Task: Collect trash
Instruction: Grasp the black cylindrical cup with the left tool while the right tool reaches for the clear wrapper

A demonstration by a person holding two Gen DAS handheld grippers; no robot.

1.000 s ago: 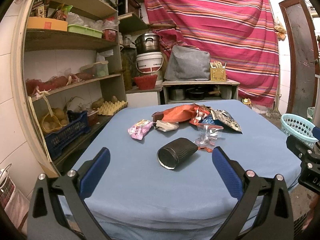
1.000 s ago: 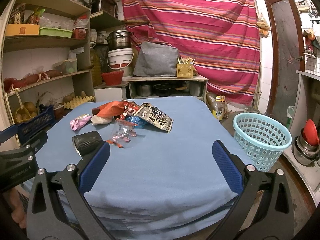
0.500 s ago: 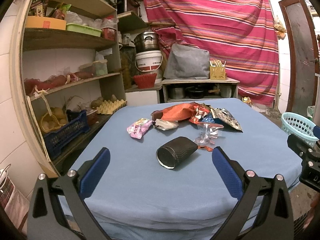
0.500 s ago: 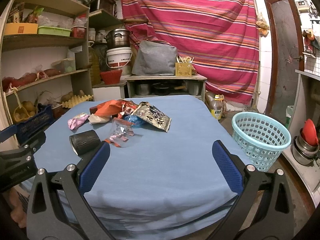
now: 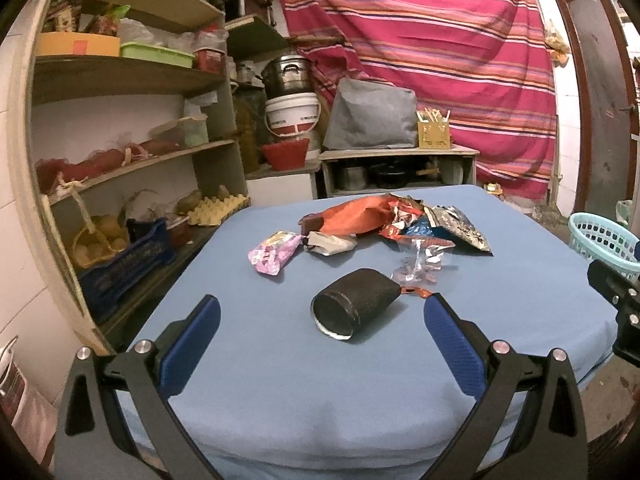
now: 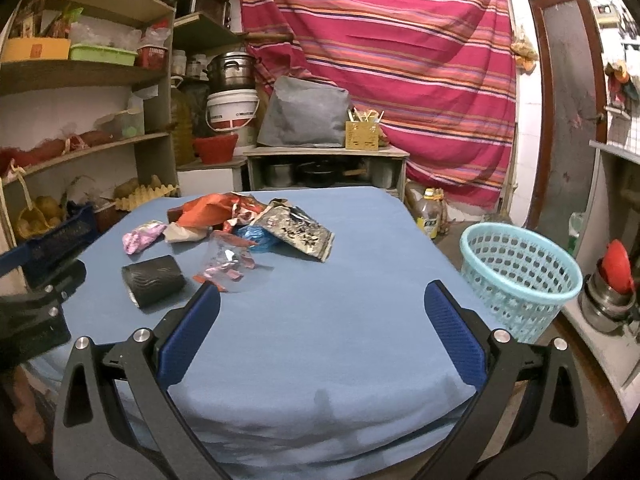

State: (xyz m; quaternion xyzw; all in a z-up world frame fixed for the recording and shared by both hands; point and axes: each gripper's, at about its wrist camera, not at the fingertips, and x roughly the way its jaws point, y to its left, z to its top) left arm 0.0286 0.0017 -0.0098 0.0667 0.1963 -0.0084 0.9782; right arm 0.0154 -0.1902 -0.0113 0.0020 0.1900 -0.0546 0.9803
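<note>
Trash lies on the blue table (image 5: 280, 380): a black ribbed cup (image 5: 354, 306) on its side, a pink wrapper (image 5: 274, 252), an orange bag (image 5: 356, 218), a clear crumpled wrapper (image 5: 420, 262) and a dark foil packet (image 5: 464, 230). My left gripper (image 5: 320, 336) is open, just short of the black cup (image 6: 154, 280). My right gripper (image 6: 322, 330) is open over bare cloth, with the clear wrapper (image 6: 228, 262) at its left fingertip and the foil packet (image 6: 298, 234) beyond. A light blue basket (image 6: 520, 276) stands on the floor to the right of the table.
Wooden shelves (image 5: 120, 160) full of containers run along the left, with a dark blue crate (image 5: 128, 264) low down. A low cabinet (image 6: 326, 168) and a striped curtain (image 6: 400, 60) fill the back. Steel pots with a red lid (image 6: 612, 292) sit at the far right.
Both grippers have risen and tilted down a little, so the trash appears lower and nearer in both views. Nothing was taken hold of.
</note>
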